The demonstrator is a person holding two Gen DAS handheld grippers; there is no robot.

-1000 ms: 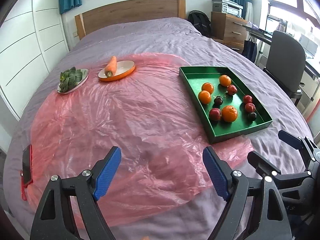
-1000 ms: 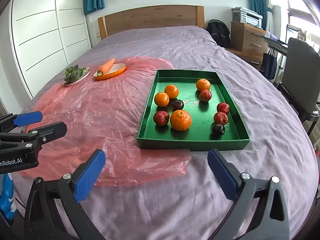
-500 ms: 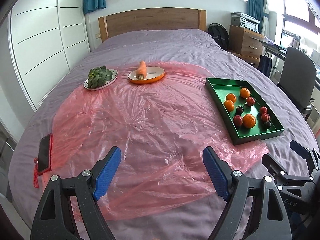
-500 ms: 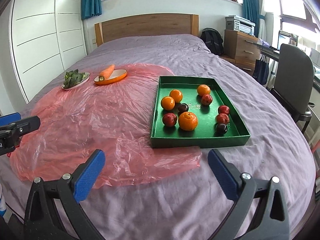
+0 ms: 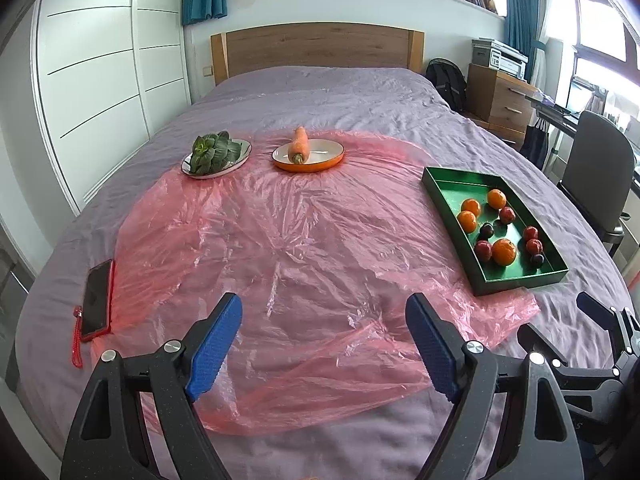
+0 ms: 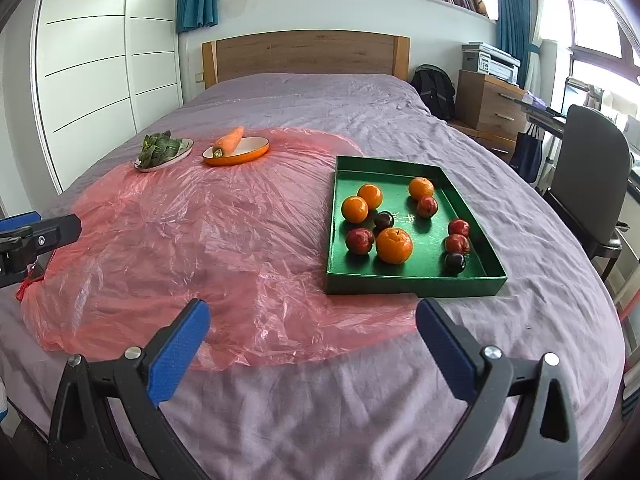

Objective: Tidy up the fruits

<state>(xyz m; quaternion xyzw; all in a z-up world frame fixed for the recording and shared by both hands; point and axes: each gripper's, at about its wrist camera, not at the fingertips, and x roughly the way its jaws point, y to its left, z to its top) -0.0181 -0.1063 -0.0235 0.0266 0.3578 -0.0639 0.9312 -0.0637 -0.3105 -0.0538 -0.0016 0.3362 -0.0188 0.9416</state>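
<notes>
A green tray [image 6: 412, 278] sits on the bed at the right, holding several oranges, such as the largest orange [image 6: 394, 245], plus several red and dark plums like the red plum [image 6: 359, 241]. The tray also shows in the left wrist view [image 5: 516, 282]. My left gripper [image 5: 324, 344] is open and empty, low over the pink plastic sheet [image 5: 280, 248] near the bed's front edge. My right gripper [image 6: 312, 352] is open and empty, in front of the tray and short of it.
An orange dish [image 5: 308, 156] holds a carrot [image 5: 299, 145]; a plate [image 5: 216, 160] of leafy greens is beside it at the back. A red-cased phone [image 5: 97, 300] lies at the left edge. An office chair [image 6: 588, 184] and a wooden dresser [image 6: 486, 110] stand right of the bed.
Both grippers have pulled back and up from the bed; the tray and plates look smaller and farther. Both stay open and empty. Nothing on the bed has moved.
</notes>
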